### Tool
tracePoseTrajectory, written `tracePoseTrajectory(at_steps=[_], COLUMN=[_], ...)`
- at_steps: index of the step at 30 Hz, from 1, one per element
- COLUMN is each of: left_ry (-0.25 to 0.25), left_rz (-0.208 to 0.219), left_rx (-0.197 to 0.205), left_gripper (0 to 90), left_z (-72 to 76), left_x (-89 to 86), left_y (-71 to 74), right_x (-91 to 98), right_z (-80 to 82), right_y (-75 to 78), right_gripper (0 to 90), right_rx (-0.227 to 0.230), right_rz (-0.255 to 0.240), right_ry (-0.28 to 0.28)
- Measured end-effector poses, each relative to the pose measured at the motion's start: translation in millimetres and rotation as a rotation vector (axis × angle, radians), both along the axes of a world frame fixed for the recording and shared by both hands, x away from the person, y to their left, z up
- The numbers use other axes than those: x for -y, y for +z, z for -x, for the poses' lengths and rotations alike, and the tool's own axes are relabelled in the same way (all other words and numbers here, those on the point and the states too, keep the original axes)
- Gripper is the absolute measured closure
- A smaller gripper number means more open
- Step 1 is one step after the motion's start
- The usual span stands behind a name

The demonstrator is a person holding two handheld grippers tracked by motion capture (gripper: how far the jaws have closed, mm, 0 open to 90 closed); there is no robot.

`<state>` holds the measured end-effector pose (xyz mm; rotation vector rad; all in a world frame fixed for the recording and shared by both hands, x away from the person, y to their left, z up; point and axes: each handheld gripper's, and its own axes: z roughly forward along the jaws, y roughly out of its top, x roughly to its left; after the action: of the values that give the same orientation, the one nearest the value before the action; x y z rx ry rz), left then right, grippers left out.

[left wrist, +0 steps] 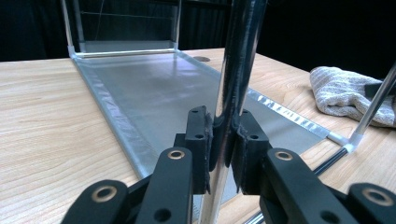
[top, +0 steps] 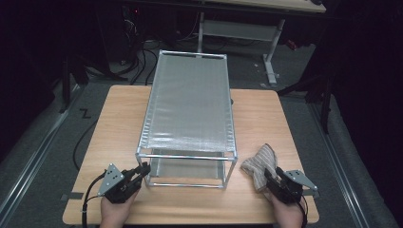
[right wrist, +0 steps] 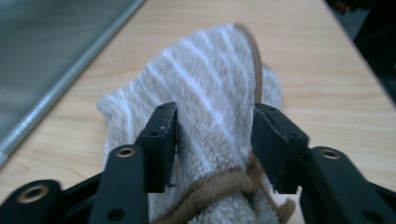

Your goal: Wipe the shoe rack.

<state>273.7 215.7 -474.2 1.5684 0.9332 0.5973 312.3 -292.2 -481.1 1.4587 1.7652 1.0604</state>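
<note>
Black fingers of the left gripper (left wrist: 223, 142) were clamped on the near-left upright post (left wrist: 238, 70) of the metal rack (top: 190, 109), the post's top cut off by the frame. Right of the rack, the right gripper (right wrist: 215, 140) had its fingers apart around a striped terry towel (right wrist: 210, 93), brown-edged and crumpled; whether the pads touched it could not be made out. Silvery mesh shelves spanned the rack's thin tubes on the wooden table (top: 266, 118).
</note>
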Motion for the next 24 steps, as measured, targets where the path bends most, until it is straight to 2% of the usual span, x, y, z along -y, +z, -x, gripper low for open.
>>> tracePoseTrajectory(at_steps=[7, 10, 12, 15, 18, 20, 23, 24], left_ry=[0.001, -0.001, -0.001, -0.004, -0.004, -0.005, 0.0, 0.0], left_rz=[-0.002, -0.007, -0.01, -0.011, -0.013, -0.015, -0.017, -0.015], left_rx=[0.0, 0.002, 0.002, 0.002, 0.002, 0.002, 0.003, 0.001], left_gripper=[77.8, 77.9, 77.9, 77.9, 78.0, 78.0, 77.7, 77.8], left_z=[0.0, -0.1, -0.2, -0.2, 0.2, 0.2, 0.2, 0.1], left_x=[0.7, 1.2, 1.8, 2.8, 3.3, 3.7, 4.3, 3.9], left_y=[-0.1, -0.2, -0.2, -0.3, -0.3, -0.3, -0.5, -0.5], right_x=[-9.0, -18.7, -28.0, -43.1, -60.8, -73.4, -85.5, -87.8], right_z=[11.1, 18.8, 23.8, 29.9, 34.1, 35.7, 36.4, 36.6], right_y=[14.1, 21.9, 25.4, 27.3, 25.9, 23.9, 22.0, 21.9], right_gripper=[46.3, 46.6, 46.6, 46.8, 47.5, 48.2, 52.1, 53.3], right_rx=[0.106, 0.163, 0.186, 0.208, 0.197, 0.186, 0.184, 0.189], right_rz=[-0.004, -0.004, -0.009, -0.031, -0.056, -0.038, -0.015, -0.014], right_ry=[0.022, 0.064, 0.115, 0.203, 0.287, 0.33, 0.368, 0.361])
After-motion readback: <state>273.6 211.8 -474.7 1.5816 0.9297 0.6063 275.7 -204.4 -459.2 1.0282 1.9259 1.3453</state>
